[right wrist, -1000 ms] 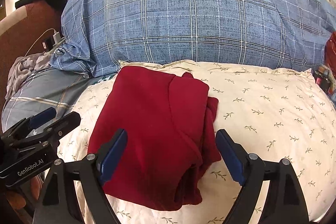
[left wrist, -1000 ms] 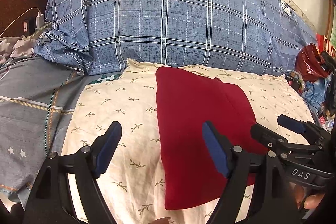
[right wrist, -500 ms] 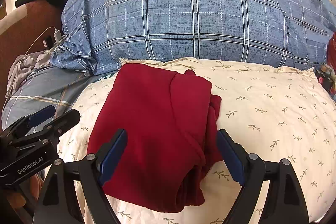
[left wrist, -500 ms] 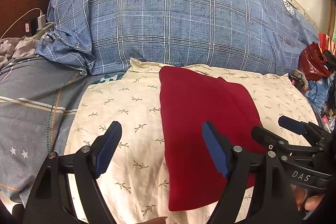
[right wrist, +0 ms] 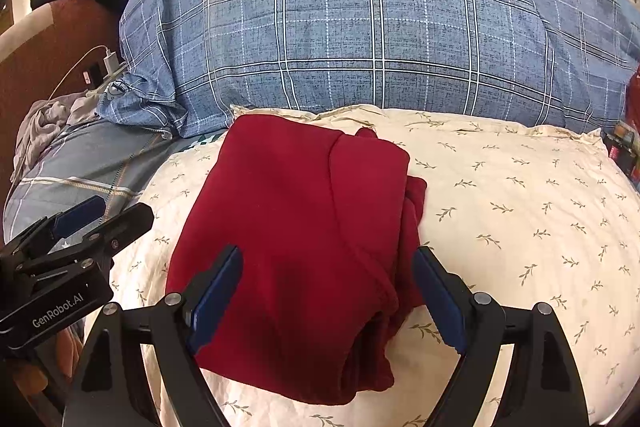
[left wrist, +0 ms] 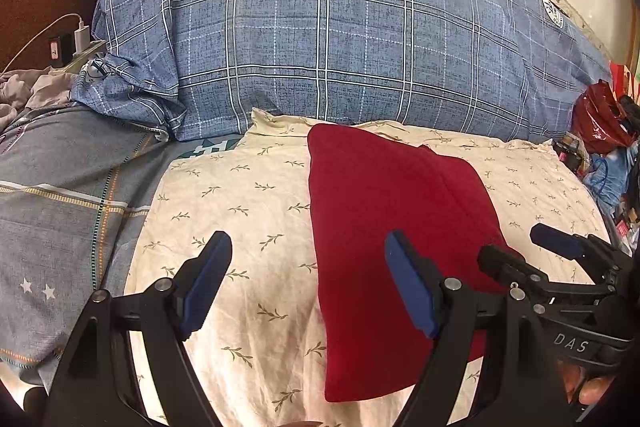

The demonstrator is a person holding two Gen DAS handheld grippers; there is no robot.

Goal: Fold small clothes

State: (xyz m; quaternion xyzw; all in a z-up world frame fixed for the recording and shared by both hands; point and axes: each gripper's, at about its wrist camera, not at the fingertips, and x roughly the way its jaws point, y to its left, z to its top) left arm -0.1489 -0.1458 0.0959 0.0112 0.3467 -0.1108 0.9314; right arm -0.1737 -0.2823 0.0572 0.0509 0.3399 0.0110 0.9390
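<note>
A dark red garment lies folded in a rough rectangle on a cream pillow with a leaf print. It also shows in the left wrist view. My right gripper is open and empty, hovering above the garment's near end. My left gripper is open and empty, above the pillow at the garment's left edge. Each gripper shows in the other's view: the right one and the left one.
A big blue plaid duvet is piled behind the pillow. A grey striped sheet lies to the left, with a charger and cable by the headboard. A red bag and clutter sit at the right.
Both grippers have drifted slightly back and left, so the garment sits a little further right and lower in the views. Both stay open. The garment has not moved.
</note>
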